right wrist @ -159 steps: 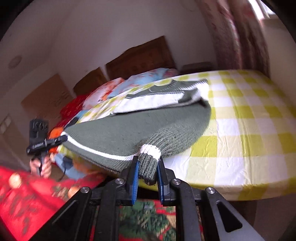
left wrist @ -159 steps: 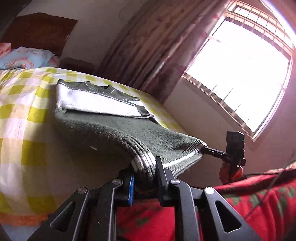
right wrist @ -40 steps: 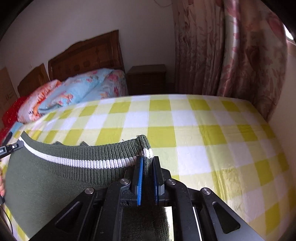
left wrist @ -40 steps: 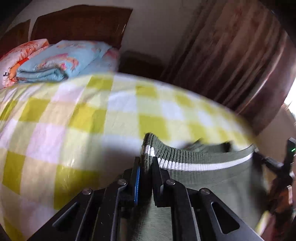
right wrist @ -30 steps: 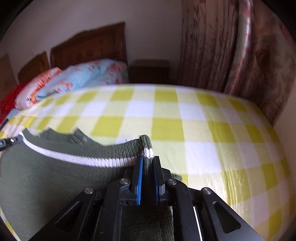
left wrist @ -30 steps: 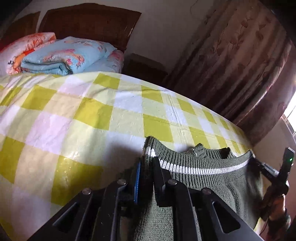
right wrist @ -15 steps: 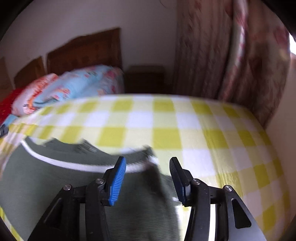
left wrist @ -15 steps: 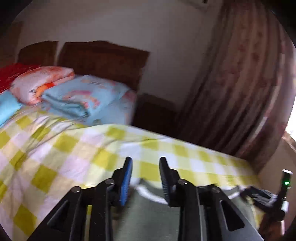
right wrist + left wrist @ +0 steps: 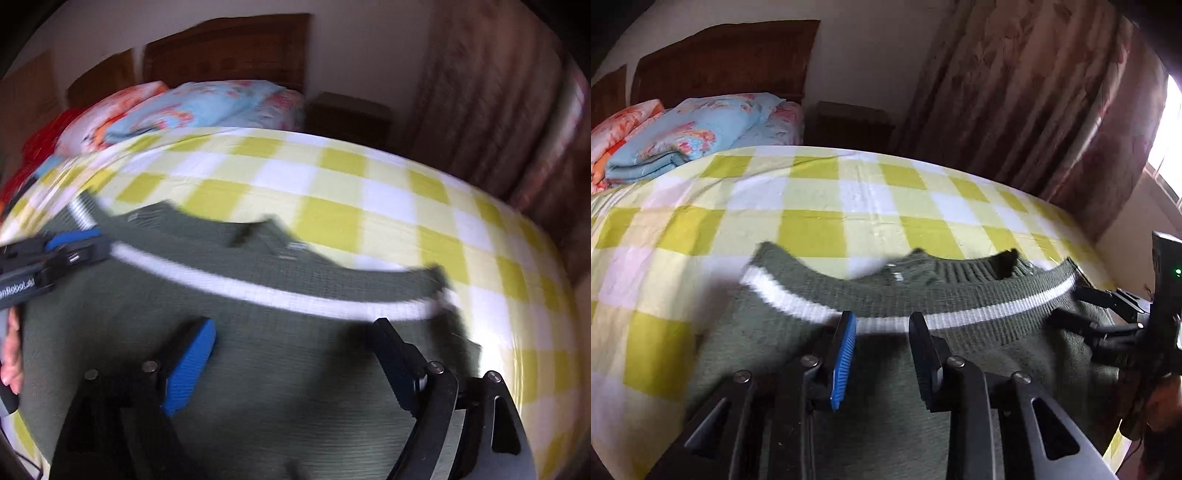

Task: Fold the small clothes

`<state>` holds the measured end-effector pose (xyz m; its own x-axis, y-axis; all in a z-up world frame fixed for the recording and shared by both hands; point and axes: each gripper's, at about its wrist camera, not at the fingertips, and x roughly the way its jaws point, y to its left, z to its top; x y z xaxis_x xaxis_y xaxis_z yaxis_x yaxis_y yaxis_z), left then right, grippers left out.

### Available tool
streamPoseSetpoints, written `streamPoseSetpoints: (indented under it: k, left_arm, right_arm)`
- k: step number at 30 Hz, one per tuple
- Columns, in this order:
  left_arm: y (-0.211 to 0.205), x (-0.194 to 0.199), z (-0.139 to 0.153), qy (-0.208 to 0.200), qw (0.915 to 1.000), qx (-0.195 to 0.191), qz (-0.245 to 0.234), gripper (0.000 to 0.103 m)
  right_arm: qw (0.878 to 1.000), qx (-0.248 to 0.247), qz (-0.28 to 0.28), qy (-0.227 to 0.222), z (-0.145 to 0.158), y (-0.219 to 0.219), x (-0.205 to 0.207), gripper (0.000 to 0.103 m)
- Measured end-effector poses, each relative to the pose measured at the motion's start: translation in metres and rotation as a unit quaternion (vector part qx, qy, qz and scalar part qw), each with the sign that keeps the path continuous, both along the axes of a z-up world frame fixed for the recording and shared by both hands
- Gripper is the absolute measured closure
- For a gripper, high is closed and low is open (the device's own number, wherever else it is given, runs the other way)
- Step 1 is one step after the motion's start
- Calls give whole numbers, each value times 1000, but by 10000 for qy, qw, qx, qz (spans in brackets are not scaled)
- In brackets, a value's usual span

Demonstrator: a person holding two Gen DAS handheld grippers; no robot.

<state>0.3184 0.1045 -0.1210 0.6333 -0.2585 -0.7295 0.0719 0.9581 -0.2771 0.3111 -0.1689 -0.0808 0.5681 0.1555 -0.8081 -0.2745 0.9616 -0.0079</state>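
Note:
A dark green knitted sweater (image 9: 997, 291) with a white stripe lies folded on the bed, its striped hem turned toward the collar; it also shows in the right wrist view as the sweater (image 9: 280, 387). My left gripper (image 9: 882, 321) hovers over its near left part, jaws apart and closing, pressing on nothing. My right gripper (image 9: 293, 325) stands wide open above the sweater's right part, holding nothing. Each gripper shows in the other's view: the right gripper (image 9: 1071, 306) at the sweater's right end, the left gripper (image 9: 92, 243) at its left end.
The bed (image 9: 820, 206) has a yellow and white checked sheet. Folded blue and orange quilts (image 9: 687, 136) lie by the wooden headboard (image 9: 720, 59). A nightstand (image 9: 849, 122) and floral curtain (image 9: 1034, 110) stand behind. A hand (image 9: 11, 354) holds the left gripper.
Both grippers let go of the sweater's striped hem, opened, and drew back toward the near edge. The folded sweater now lies loose on the sheet.

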Motion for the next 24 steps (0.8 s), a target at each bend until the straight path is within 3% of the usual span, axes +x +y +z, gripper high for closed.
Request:
streamPoseSetpoints:
  k: [2,4,7,9,12,15,18,21,22,24]
  left_arm:
    - [20,-7,-1,-49,9987,-469,185,74]
    - [27,-10,-2,-85,9973,-656,329,75]
    - [21,-8,-3,-79,9986,-399,338,75]
    - [21,-4,-4,-88,9982,-449,398,76]
    - [32,-5,-6,-41,9954,-652,697,86]
    - [16,1,3,22,9945,-332,990,87]
    - [-33,1,20,-274,9990,-184,314,83]
    - [-96,16,13,-89,9970,569,-525,75]
    - [-106,21,5,56,9956,645,-670,74]
    - [-115,24,5,-46,9938,904,-648,73]
  right_arm:
    - [9991,360,-210,15,0,-23,4,0]
    - [9969,732,-271,-31,2,-36,3,0]
    - [9984,464,-277,-137,0,-27,1,0]
    - [9987,415,-272,-151,0,-25,1,0]
    - [9956,889,-268,-135,0,-37,1,0]
    - [9945,1006,-253,-130,0,-39,2,0]
    - [9972,716,-196,-127,-1,-29,2,0]
    - [9984,532,-158,-128,-3,-24,1,0]
    - [9982,558,-157,-127,-3,-26,1,0]
    - [9977,642,-167,-131,-3,-29,1,0]
